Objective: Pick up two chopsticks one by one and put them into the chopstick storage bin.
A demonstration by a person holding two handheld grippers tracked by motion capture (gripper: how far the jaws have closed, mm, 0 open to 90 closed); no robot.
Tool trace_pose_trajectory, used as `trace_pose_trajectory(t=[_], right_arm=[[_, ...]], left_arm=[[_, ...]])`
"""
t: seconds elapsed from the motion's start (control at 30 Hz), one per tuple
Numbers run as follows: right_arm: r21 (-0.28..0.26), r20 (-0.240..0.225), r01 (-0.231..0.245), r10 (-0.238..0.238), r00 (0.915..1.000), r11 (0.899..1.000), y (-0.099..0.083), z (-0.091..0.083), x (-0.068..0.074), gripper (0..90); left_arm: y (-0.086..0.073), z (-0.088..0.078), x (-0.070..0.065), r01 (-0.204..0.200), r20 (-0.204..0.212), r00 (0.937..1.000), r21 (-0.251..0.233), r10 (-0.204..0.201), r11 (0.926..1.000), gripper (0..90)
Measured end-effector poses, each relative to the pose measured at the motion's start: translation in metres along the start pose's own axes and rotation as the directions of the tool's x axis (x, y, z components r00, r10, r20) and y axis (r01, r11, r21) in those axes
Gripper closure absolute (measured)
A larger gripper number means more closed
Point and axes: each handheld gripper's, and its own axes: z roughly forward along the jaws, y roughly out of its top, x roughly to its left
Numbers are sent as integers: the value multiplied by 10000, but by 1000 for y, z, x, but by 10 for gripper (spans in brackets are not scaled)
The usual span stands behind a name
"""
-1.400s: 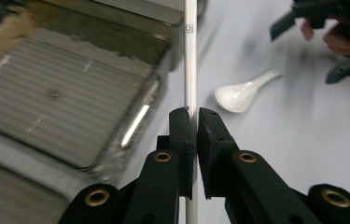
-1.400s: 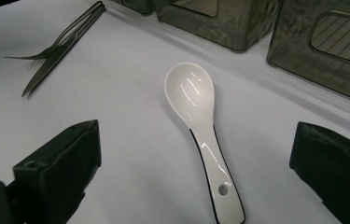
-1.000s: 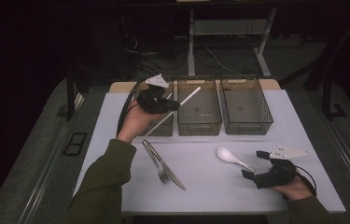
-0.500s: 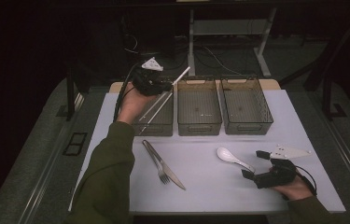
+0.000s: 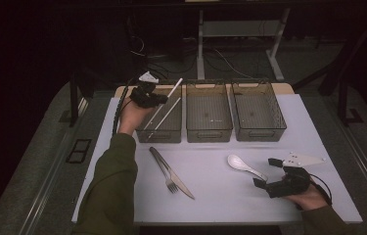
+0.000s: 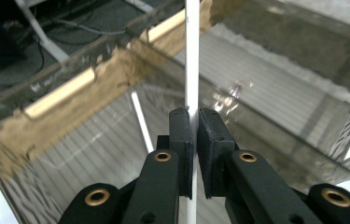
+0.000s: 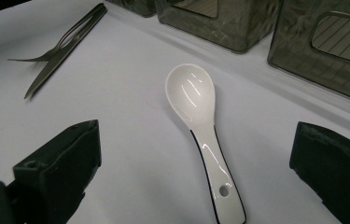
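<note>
- Chopstick (image 5: 171, 93), white and thin, sits pinched between the closed jaws of the left tool (image 5: 157, 100), slanting over the leftmost bin (image 5: 144, 134) near the counter's far left corner; in the left gripper view the stick (image 6: 192, 56) runs straight up from the pads (image 6: 181, 135) with the bin's clear wall behind it.
- Second chopstick (image 5: 164, 117) already lies inside that bin, roughly parallel to the held one.
- Change over the last second: the left hand has carried the stick from above the gap between the left and middle bins back toward the left bin and lower, so the held stick now hangs just over its opening.
- Meaning, as I judge it: the drop into the left bin is close; lowering a little more and letting go would pair the two sticks.
- Middle bin (image 5: 209, 132) and right bin (image 5: 259, 132) stand beside it along the far edge.
- Fork (image 5: 164, 171) and knife (image 5: 178, 181) lie together near the counter's middle, untouched.
- White spoon (image 7: 196, 116) lies toward the near right; the right tool (image 5: 268, 182) rests behind its handle, jaws wide apart and holding nothing, unmoved.
</note>
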Motion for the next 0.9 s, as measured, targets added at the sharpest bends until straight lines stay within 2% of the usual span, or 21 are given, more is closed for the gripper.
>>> trace_pose_trajectory(t=[0.1,0.2,0.23,0.27,0.3,0.33,0.53,0.67,0.73,0.9], right_arm=[[13,0,3,-3,10000,10000,0,0,0,20],[16,-11,2,-2,10000,10000,0,0,0,20],[21,-13,5,-5,10000,10000,0,0,0,20],[29,-19,-15,15,10000,10000,0,0,0,20],[29,-23,-15,15,10000,10000,0,0,0,20],[22,-23,-2,2,10000,10000,0,0,0,20],[24,-19,1,-1,10000,10000,0,0,0,20],[44,-11,-8,8,10000,10000,0,0,0,20],[46,-1,-9,9,10000,10000,0,0,0,20],[35,36,13,-13,10000,10000,0,0,0,20]], left_arm=[[-9,5,5,453,-53,9990,7,-453,9990,834],[-15,8,10,943,-168,9954,-89,-945,9955,832],[-16,8,11,968,-217,9951,38,-967,9953,833],[-17,10,11,1014,-320,9944,122,-1010,9948,881],[-18,11,12,1030,-454,9938,231,-1019,9944,842],[-19,12,12,1033,-549,9933,269,-1017,9943,794],[-19,9,10,929,-444,9947,117,-923,9956,809],[-14,3,4,859,-276,9959,-140,-863,9962,771],[-11,-1,1,775,-33,9970,-318,-776,9965,743],[-4,-10,-16,236,326,9992,-456,-221,9987,639]])
